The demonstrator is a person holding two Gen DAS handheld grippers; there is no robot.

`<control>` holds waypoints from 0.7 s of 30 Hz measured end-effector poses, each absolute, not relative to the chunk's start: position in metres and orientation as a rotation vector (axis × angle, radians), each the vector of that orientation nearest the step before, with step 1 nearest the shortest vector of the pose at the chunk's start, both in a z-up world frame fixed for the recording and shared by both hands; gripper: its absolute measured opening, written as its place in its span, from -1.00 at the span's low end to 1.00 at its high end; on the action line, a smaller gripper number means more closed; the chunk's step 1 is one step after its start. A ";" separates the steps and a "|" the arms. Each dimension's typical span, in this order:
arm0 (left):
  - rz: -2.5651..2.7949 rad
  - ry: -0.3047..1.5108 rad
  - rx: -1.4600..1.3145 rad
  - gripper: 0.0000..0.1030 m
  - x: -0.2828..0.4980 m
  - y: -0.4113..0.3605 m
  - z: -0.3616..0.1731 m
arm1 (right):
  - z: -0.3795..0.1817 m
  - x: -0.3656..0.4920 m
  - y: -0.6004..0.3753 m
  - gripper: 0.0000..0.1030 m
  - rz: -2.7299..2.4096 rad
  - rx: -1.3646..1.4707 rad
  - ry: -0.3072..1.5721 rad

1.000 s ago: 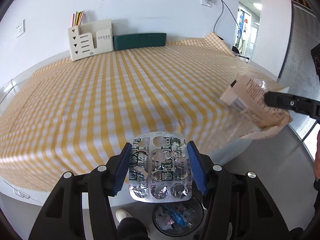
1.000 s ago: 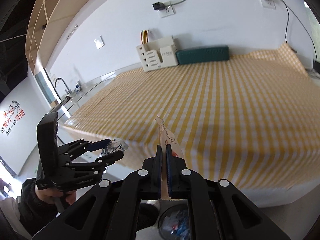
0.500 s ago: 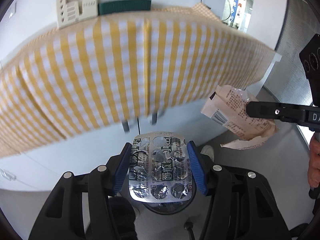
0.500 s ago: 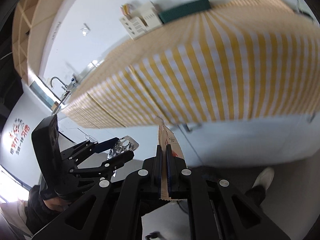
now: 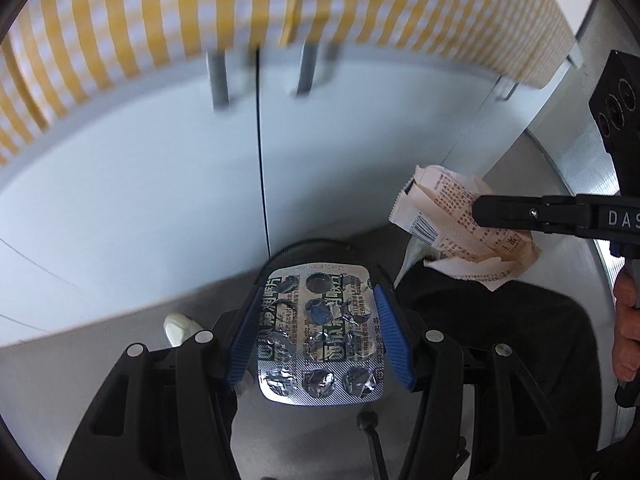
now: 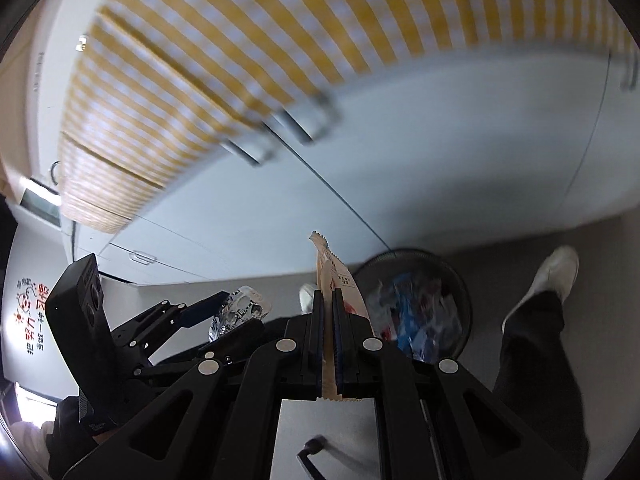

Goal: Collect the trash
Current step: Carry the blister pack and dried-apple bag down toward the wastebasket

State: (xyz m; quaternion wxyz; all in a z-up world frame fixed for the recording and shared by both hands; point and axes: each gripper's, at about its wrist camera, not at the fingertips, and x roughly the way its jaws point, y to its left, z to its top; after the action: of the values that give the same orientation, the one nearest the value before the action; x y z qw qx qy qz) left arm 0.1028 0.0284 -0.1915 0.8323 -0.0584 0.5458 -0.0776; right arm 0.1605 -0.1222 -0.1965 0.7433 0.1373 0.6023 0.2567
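My left gripper (image 5: 318, 300) is shut on a silver empty pill blister pack (image 5: 320, 332), held flat between its blue pads above the black trash bin (image 5: 320, 249), whose rim shows just behind the pack. My right gripper (image 6: 329, 296) is shut on a crumpled pinkish paper packet (image 6: 334, 276), held edge-on beside the round black trash bin (image 6: 460, 280), which holds blue and white litter. The packet (image 5: 456, 216) and right gripper (image 5: 480, 210) show at the right of the left wrist view; the left gripper (image 6: 232, 316) and blister pack (image 6: 238, 312) show at the left of the right wrist view.
A white cabinet front (image 5: 160, 184) with metal handles (image 5: 218, 80) stands behind the bin, under the yellow checked tablecloth (image 5: 160, 8). The person's dark trouser leg (image 6: 536, 352) and white shoe (image 6: 556, 272) stand right of the bin. The floor (image 5: 100, 352) is grey.
Both grippers have dropped from table height to below the table edge and tilted down, still holding their items. The trash bin has come into fuller view below them.
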 end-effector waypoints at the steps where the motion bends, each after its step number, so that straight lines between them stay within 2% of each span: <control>1: -0.163 1.167 -0.130 0.09 0.104 0.030 -0.200 | -0.203 0.162 -0.122 -0.83 0.556 0.302 1.330; 10: -0.130 1.246 -0.178 0.09 0.113 0.042 -0.257 | -0.281 0.164 -0.123 -0.83 0.502 0.320 1.465; 21: -0.149 1.298 -0.174 0.09 0.135 0.033 -0.287 | -0.319 0.167 -0.120 -0.81 0.486 0.331 1.544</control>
State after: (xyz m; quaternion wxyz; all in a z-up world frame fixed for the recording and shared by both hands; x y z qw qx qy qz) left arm 0.1348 0.0333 -0.2873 0.7906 -0.0810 0.6029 -0.0693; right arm 0.1675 -0.1202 -0.3186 0.6776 0.1473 0.6873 0.2165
